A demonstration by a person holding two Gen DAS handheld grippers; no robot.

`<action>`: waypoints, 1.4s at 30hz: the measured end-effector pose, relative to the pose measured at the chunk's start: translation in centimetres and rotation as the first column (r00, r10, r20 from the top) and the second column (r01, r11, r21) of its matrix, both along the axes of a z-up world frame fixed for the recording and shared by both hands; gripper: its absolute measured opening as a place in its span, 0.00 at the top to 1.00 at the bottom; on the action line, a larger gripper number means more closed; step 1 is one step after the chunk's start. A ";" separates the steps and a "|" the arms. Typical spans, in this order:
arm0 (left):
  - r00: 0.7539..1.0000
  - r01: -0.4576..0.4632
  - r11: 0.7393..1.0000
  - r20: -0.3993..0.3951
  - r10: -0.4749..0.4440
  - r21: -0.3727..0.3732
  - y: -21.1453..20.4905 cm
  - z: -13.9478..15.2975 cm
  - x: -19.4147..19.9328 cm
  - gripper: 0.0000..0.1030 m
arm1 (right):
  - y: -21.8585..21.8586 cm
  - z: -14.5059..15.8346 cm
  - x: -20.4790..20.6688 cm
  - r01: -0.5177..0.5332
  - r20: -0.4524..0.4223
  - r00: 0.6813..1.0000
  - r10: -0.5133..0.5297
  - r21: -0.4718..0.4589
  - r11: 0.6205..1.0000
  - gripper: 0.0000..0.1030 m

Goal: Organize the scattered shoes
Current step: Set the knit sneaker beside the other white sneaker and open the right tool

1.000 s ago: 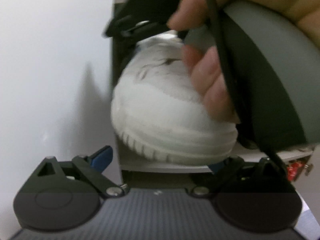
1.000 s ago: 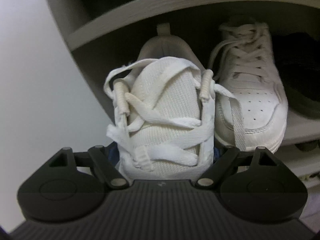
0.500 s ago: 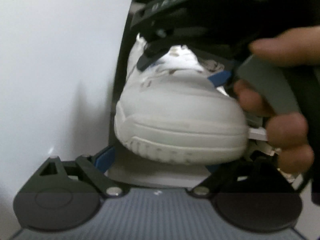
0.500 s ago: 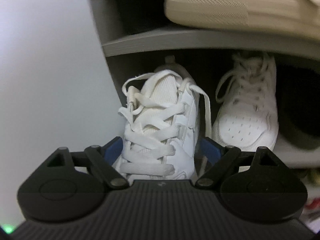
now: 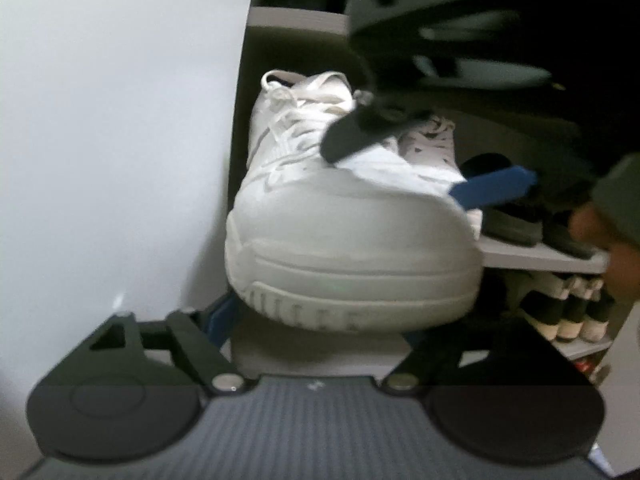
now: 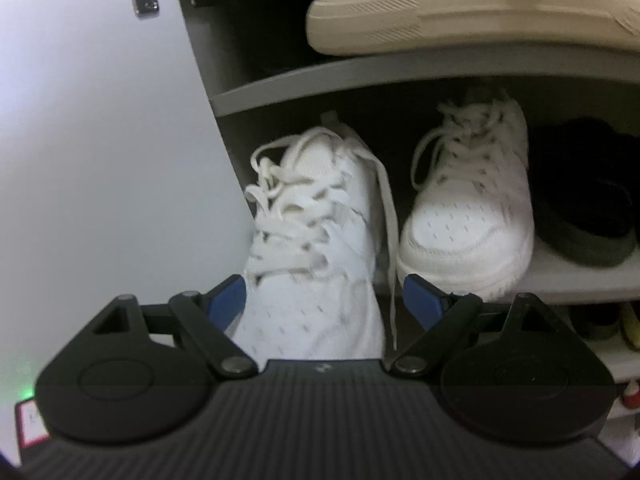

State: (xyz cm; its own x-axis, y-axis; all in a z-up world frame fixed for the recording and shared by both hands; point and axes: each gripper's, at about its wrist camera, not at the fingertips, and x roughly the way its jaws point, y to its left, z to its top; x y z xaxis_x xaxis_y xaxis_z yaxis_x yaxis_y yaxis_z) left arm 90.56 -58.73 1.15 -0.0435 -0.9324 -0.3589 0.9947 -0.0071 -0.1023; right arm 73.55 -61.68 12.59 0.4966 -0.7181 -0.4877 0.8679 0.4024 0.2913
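Grey shoe cabinet (image 6: 360,76), open-fronted with several shelves: it fills the space ahead of both tools I steer. White mesh lace-up sneaker (image 6: 316,264): it stands on the middle shelf at the left wall, toe toward me, just beside a white perforated leather sneaker (image 6: 472,216) and black shoes farther right. Right gripper (image 6: 324,300): since a second ago it has backed away and risen, and its blue pads stand apart either side of the toe without pressing. I judge this shoe delivered. Left gripper (image 5: 320,320): low in front of the same toe, its jaws are closing, the toe above and between them; whether the pads touch, I cannot tell. Writing: pale letters "D A S" on the right tool's black body, seen from the left camera; nothing else is legible.
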 end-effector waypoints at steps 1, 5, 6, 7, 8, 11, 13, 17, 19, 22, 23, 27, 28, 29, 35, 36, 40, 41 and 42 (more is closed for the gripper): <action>1.000 -0.001 1.000 -0.008 0.001 -0.003 0.0 0.0 0.1 0.25 | -0.3 -0.2 -0.1 -0.009 0.006 1.000 0.009 0.005 1.000 0.15; 1.000 -0.017 1.000 -0.014 0.017 -0.015 -0.1 -0.4 -0.2 0.25 | -0.8 -1.0 -1.5 -0.053 0.078 0.996 0.048 0.059 0.997 0.14; 1.000 -0.022 1.000 -0.008 0.022 -0.016 -0.1 -0.5 -0.3 0.25 | -0.7 -1.3 -2.1 -0.071 0.102 0.993 0.062 0.084 0.994 0.14; 1.000 -0.029 0.999 -0.001 0.029 -0.018 -0.1 -0.6 -0.5 0.25 | -1.2 -1.3 -2.1 -0.079 0.106 0.992 0.069 0.092 0.993 0.14; 1.000 -0.031 0.999 0.000 0.031 -0.020 -0.1 -0.7 -0.5 0.25 | -1.5 -1.6 -2.4 -0.102 0.121 0.989 0.088 0.118 0.988 0.14; 1.000 -0.029 0.999 -0.010 0.029 -0.022 -0.1 -1.0 -0.4 0.25 | -1.8 -3.1 -3.5 -0.152 0.210 0.972 0.110 0.194 0.969 0.14; 0.999 -0.033 0.999 -0.003 0.033 -0.018 -0.3 -1.0 -0.4 0.25 | -2.5 -4.0 -4.0 -0.180 0.273 0.955 0.112 0.235 0.955 0.13; 0.999 -0.039 0.999 0.020 0.039 -0.001 0.1 -0.4 -2.2 0.26 | -3.7 -5.3 -3.8 -0.230 0.353 0.927 0.128 0.263 0.937 0.13; 0.998 -0.036 0.999 0.048 0.035 0.021 0.4 -0.8 0.3 0.26 | -4.1 -5.5 -3.4 -0.240 0.365 0.922 0.129 0.277 0.930 0.16; 0.999 -0.028 0.999 0.027 0.028 0.018 -0.4 -0.7 0.7 0.25 | -4.2 -5.5 -2.7 -0.243 0.362 0.923 0.131 0.285 0.927 0.16; 1.000 -0.025 1.000 0.019 0.025 0.018 -0.7 -0.6 0.9 0.24 | -4.1 -5.4 -2.4 -0.237 0.355 0.926 0.129 0.281 0.930 0.16; 1.000 -0.016 1.000 0.009 0.016 0.015 -0.3 -0.9 1.1 0.23 | -4.1 -4.8 -1.1 -0.209 0.320 0.940 0.121 0.254 0.944 0.16; 1.000 -0.006 1.000 0.010 0.006 0.016 0.0 -1.2 1.1 0.18 | -4.1 -4.8 -0.9 -0.203 0.323 0.940 0.114 0.256 0.945 0.16; 1.000 0.000 1.000 0.007 0.000 0.020 0.1 -1.4 1.2 0.15 | -4.4 -5.0 -0.6 -0.194 0.338 0.936 0.097 0.266 0.944 0.16; 1.000 -0.004 0.996 -0.028 0.007 0.084 0.3 -2.8 1.4 0.13 | -6.3 -6.1 0.4 -0.127 0.377 0.926 0.005 0.299 0.946 0.17; 0.999 -0.004 0.997 -0.037 0.007 0.081 0.3 -2.8 1.5 0.13 | -6.6 -6.1 0.7 -0.110 0.374 0.927 -0.007 0.292 0.950 0.17; 1.000 -0.021 0.996 -0.009 0.022 0.090 0.5 -3.2 1.3 0.15 | -7.8 -6.2 1.5 -0.071 0.368 0.929 -0.037 0.275 0.959 0.16; 1.000 -0.021 0.996 0.001 0.021 0.091 0.9 -3.5 1.2 0.13 | -7.8 -6.4 1.7 -0.068 0.372 0.927 -0.040 0.273 0.960 0.16; 1.000 -0.022 0.995 0.011 0.021 0.093 1.1 -3.7 1.1 0.13 | -7.9 -6.6 1.8 -0.065 0.377 0.925 -0.043 0.270 0.961 0.16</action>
